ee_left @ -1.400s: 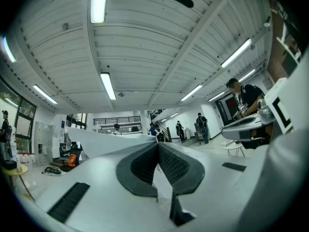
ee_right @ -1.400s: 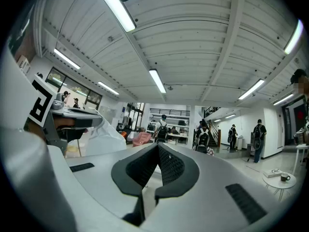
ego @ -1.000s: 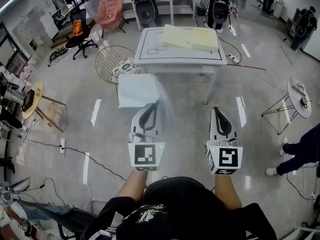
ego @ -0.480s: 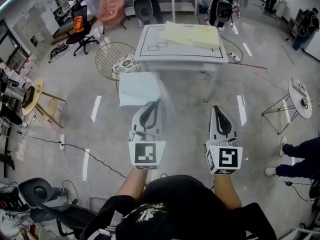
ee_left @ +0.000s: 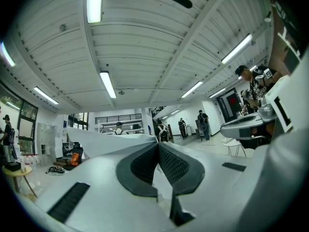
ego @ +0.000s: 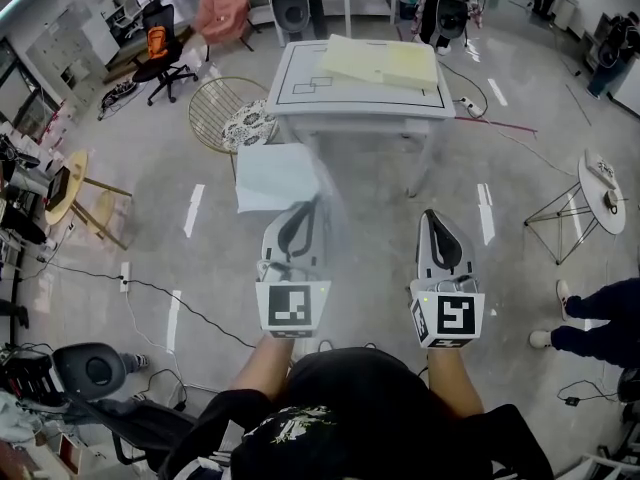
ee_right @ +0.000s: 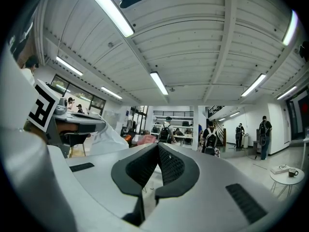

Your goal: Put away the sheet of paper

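Left gripper (ego: 313, 202): jaws clamped tight together on one corner of the sheet of paper (ego: 272, 176), a proper pinch, with the claw aimed level at the white table (ego: 372, 98).
Sheet of paper: up in the air, spreading flat from the left claw's tip. It sits on our side of the table's near edge, out toward the front left corner, and is clear of the tabletop.
Right gripper (ego: 433, 215): jaws closed pad to pad with nothing between them. It is held level, short of the table's near edge and roughly in line with its front right leg.
The pair: side by side with a gap between them, both well short of the table.
Tabletop: pale yellow sheets (ego: 378, 63) lie toward the far right of it, inside a black outline drawn round the top.
Wire chair (ego: 222, 116): just beside the table's left side, a patterned cushion on its seat.
Bystander's legs (ego: 598, 315): dark trousers and a white shoe, well off to the table's right.
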Demonstrator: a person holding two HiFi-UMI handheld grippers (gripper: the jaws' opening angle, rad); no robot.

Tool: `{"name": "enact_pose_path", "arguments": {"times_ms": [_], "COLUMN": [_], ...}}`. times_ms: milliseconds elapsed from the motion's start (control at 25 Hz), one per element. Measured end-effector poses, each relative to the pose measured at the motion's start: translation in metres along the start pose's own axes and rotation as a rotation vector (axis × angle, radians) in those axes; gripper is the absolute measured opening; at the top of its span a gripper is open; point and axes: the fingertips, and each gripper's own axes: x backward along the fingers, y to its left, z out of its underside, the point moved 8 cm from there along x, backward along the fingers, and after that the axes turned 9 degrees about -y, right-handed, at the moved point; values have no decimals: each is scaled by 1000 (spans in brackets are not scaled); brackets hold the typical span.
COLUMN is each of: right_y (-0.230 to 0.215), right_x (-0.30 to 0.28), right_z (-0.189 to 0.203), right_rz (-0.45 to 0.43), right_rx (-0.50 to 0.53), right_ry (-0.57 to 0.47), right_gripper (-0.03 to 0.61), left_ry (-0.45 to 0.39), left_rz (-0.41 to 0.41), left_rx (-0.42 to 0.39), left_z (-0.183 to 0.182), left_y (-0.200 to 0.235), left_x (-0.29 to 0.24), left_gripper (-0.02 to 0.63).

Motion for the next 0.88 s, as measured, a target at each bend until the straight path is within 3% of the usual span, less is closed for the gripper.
{"name": "enact_pose_path", "arguments": {"times_ms": [480, 880], "right_y": [-17, -28], "right_x": [21, 31], "right_z": [10, 12], "right_rz": [-60, -76], "right_rx": [-29, -37], "right_ry": [-3, -11], "right_gripper": [-2, -2], "left_ry": [20, 17], "left_rz": [-67, -72], "left_rx": [-18, -32], "left_z": [-1, -4], "left_y": [-34, -52], "left_x": [20, 24], "left_gripper": [0, 0]}}
